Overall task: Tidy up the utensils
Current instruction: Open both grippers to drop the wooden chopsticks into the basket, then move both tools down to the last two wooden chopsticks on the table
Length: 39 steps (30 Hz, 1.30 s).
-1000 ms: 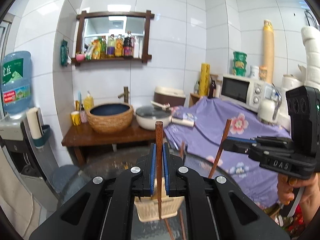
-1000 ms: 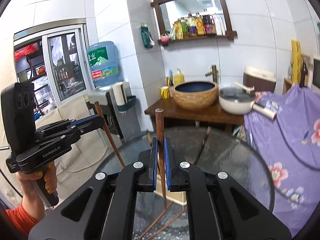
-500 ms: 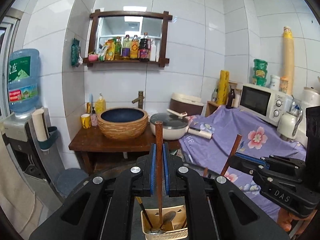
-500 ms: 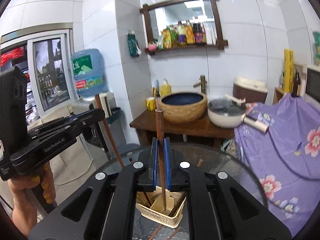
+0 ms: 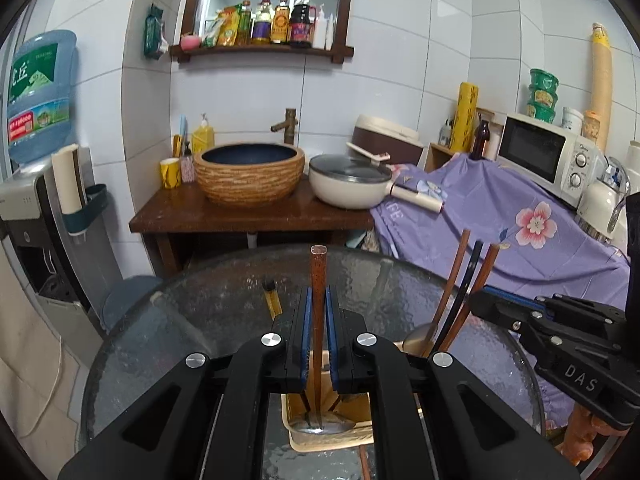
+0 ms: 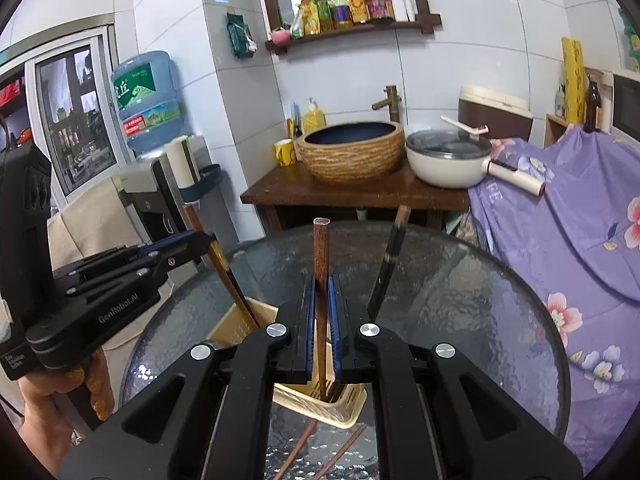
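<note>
Left wrist view: left gripper [image 5: 319, 340] closed on an upright wooden-handled spoon [image 5: 318, 320]; the metal bowl sits directly below the pads, inside the cream utensil basket [image 5: 360, 438]. A second ago the basket lay well below the tool's tip; half a second ago the spoon bowl was entering it; now it looks to be at the basket floor. Right of this claw, three other handles [image 5: 460, 296] already lean out of the basket.

Right wrist view: right gripper [image 6: 321, 332] likewise clamped on a wooden-handled utensil [image 6: 321, 280], working end hidden; its lower end is down in the same basket, where before it hung above. Just ahead and right of the pads stands a dark handle [image 6: 386, 276]. Two chopsticks [image 6: 320, 452] lie loose on the glass table [image 6: 480, 320] below the claw, nearer the camera than the basket.

Judgement: both tools are lowered in, so release is the next step. Chopsticks still to be collected.
</note>
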Each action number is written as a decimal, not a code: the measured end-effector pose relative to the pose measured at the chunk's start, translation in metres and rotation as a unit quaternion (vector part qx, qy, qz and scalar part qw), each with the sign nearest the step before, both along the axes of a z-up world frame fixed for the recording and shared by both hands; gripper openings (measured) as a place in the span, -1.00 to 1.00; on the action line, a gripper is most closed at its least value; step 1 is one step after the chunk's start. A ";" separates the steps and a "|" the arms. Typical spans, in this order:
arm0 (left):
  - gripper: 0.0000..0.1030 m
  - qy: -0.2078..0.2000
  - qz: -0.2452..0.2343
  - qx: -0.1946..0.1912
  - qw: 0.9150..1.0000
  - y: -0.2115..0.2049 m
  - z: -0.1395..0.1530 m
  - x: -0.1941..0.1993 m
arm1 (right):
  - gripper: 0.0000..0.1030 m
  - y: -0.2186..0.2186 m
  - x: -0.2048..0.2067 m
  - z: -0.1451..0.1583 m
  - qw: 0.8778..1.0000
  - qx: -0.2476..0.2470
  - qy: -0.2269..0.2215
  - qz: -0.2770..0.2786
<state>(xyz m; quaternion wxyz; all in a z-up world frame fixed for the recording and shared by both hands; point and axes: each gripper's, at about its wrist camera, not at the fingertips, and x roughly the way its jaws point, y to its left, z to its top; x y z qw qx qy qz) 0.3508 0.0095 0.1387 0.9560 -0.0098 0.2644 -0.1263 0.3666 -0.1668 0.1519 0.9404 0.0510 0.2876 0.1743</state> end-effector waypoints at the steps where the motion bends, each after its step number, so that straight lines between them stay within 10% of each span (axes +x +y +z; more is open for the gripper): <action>1: -0.87 0.003 -0.001 0.001 1.000 0.000 -0.003 0.001 | -0.86 0.000 0.000 -0.002 1.000 0.000 0.001 0.000; 9: -0.73 0.011 -0.001 -0.018 1.000 0.007 -0.010 -0.001 | -0.85 -0.003 -0.007 -0.008 1.000 -0.005 -0.005 -0.004; 13: 0.14 -0.010 0.001 -0.046 0.999 0.018 -0.006 -0.026 | -0.83 -0.009 -0.029 -0.004 0.999 -0.010 -0.032 -0.003; 16: 0.78 -0.039 0.015 -0.066 0.997 0.027 -0.011 -0.058 | -0.23 -0.018 -0.052 -0.009 0.999 -0.007 -0.040 -0.007; 17: 0.80 -0.044 0.020 -0.067 0.997 0.029 -0.016 -0.068 | 0.05 -0.022 -0.063 -0.015 0.999 -0.002 -0.040 -0.014; 31: 0.86 0.094 0.076 0.017 0.993 0.035 -0.142 -0.090 | -0.05 -0.011 -0.075 -0.165 0.987 -0.052 0.144 -0.040; 39: 0.86 0.110 0.064 0.045 0.991 0.036 -0.165 -0.101 | -0.21 0.006 -0.054 -0.200 0.978 -0.051 0.191 -0.069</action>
